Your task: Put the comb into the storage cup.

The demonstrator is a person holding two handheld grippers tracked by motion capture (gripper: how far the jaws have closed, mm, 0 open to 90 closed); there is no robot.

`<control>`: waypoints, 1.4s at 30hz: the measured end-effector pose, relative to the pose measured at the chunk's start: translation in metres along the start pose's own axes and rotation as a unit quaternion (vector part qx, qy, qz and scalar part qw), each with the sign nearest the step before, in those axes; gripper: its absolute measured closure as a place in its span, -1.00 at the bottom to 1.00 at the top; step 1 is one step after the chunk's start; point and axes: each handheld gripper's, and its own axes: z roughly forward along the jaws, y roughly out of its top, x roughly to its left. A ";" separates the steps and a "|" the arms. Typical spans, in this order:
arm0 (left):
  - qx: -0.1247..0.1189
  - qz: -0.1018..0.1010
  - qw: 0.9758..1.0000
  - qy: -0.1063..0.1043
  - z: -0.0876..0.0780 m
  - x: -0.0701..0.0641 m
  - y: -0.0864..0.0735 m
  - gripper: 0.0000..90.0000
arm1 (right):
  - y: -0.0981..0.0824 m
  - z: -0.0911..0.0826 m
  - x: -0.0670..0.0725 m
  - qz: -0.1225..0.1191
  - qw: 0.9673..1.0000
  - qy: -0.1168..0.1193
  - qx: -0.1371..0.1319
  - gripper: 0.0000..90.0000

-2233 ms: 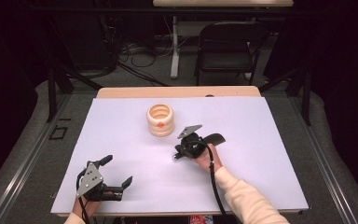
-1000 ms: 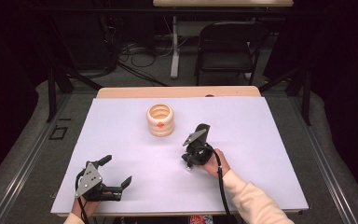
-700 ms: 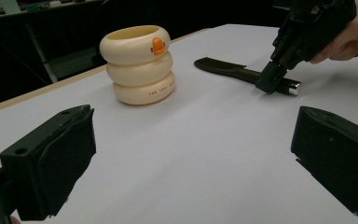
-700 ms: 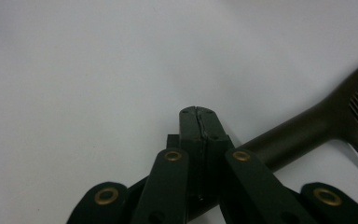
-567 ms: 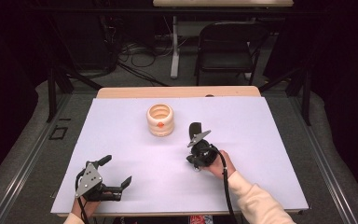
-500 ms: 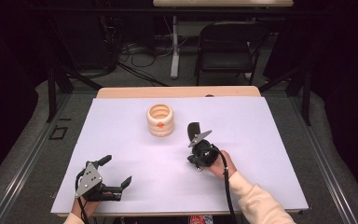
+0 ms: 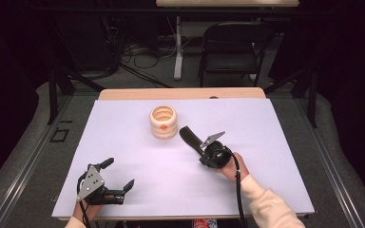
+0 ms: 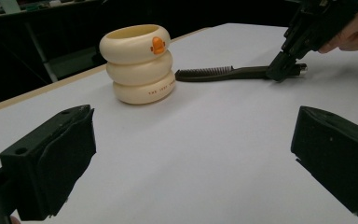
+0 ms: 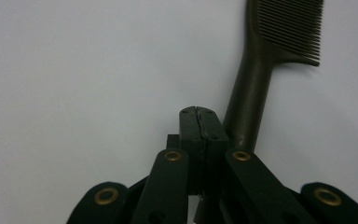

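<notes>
So the right claw (image 7: 208,151) is clamped fully shut with nothing between the jaws, tips down on the desk (image 7: 266,142) right beside the comb (image 7: 190,137) handle, maybe touching it, hard to tell. The comb lies flat near the middle of the desk, teeth end pointing far-left, just right of the cup (image 7: 163,122), a cream thing stacked like three rings with an orange dot. Left claw (image 7: 115,179) sits at the near-left corner, jaws wide open, holding nothing.
</notes>
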 end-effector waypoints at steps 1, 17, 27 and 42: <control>0.000 0.000 1.000 0.000 0.000 0.000 0.000 -1.00 | -0.001 -0.001 -0.001 0.001 1.000 -0.003 0.001 1.00; 0.000 0.000 1.000 0.000 0.000 0.000 0.000 -1.00 | -0.002 -0.010 -0.012 0.004 1.000 -0.008 0.006 0.70; 0.001 0.002 1.000 -0.001 0.000 0.000 0.000 -1.00 | 0.010 -0.023 -0.011 0.005 1.000 -0.007 0.004 0.08; 0.001 0.003 1.000 -0.001 0.000 0.000 0.000 -1.00 | 0.027 -0.022 -0.015 0.004 0.999 -0.035 0.037 -0.76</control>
